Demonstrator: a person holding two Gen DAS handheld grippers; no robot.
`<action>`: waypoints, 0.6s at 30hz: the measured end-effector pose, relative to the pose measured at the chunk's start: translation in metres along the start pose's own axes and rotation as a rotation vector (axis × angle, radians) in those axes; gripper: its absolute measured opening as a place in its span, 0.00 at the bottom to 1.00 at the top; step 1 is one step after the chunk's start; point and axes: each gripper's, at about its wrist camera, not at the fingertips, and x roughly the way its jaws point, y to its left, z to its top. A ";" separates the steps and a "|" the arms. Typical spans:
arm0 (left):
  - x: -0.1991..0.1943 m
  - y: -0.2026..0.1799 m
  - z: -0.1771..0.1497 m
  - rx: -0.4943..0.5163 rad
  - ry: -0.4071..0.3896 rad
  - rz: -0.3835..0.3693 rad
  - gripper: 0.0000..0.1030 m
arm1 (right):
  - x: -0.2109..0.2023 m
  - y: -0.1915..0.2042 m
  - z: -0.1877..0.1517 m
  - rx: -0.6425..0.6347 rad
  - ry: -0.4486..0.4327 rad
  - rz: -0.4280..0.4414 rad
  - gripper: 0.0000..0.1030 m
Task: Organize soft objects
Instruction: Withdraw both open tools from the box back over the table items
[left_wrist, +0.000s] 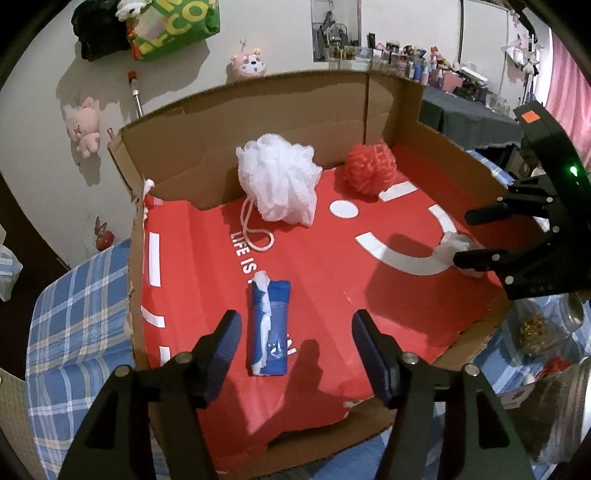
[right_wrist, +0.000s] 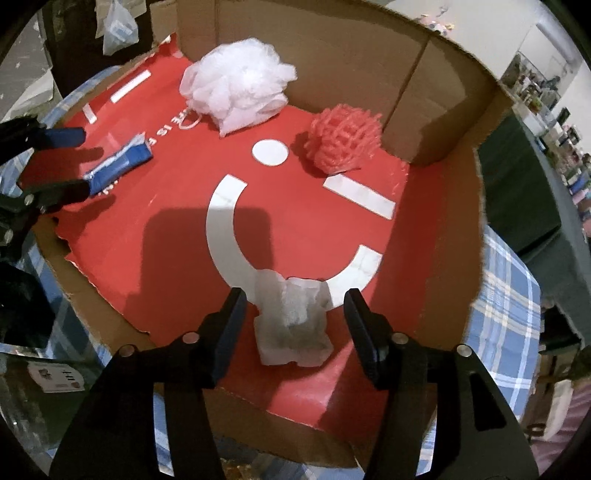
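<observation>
Lying on the red printed sheet (left_wrist: 369, 266) inside the shallow cardboard box (left_wrist: 258, 110), a blue-and-white tissue pack (left_wrist: 269, 326) sits between the spread fingers of the left tool (left_wrist: 293, 354), untouched. The right tool (right_wrist: 291, 328) is likewise spread, its pads clear of a crumpled white tissue wad (right_wrist: 291, 321) between them. Against the back wall rest a white mesh bath pouf (left_wrist: 279, 177) with a cord loop and, beside it, a red mesh pouf (left_wrist: 371, 166). Blue plaid cloth (left_wrist: 74, 314) shows under the box.
</observation>
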 end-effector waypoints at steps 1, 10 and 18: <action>-0.003 0.000 0.000 0.000 -0.009 -0.001 0.68 | -0.003 -0.001 0.000 0.007 -0.005 0.000 0.52; -0.066 -0.012 -0.004 -0.037 -0.174 -0.009 0.85 | -0.066 -0.002 -0.012 0.054 -0.139 -0.012 0.64; -0.151 -0.038 -0.030 -0.060 -0.377 -0.009 1.00 | -0.146 0.017 -0.037 0.088 -0.349 -0.016 0.77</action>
